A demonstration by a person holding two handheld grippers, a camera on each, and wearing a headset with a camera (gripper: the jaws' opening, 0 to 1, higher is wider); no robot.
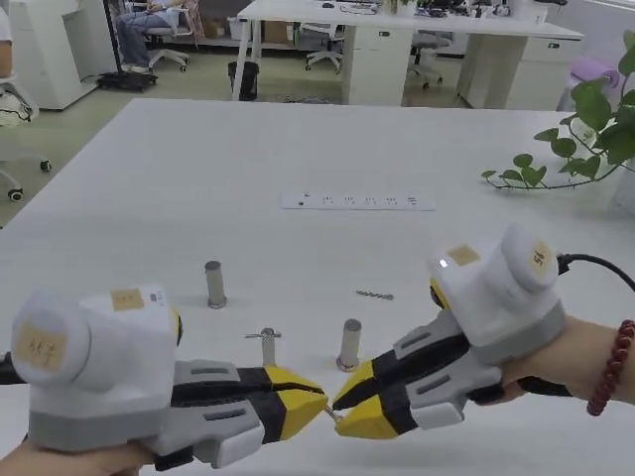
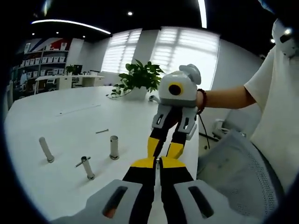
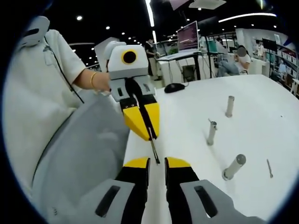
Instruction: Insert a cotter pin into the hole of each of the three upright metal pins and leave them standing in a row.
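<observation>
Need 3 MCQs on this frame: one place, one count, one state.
1. Where is the loose cotter pin? A in a tray; B in a bowl; C on the bare table.
2. How many upright metal pins carry a pin through the hole? A none; B one; C three.
3. The left gripper is: A shut on a cotter pin; B open; C shut on a metal pin.

1 C: it lies flat, apart from the metal pins.
2 B: just the middle one has a crosswise pin.
3 A: its fingers pinch the thin pin.

No writing anywhere is clear enough to read.
</observation>
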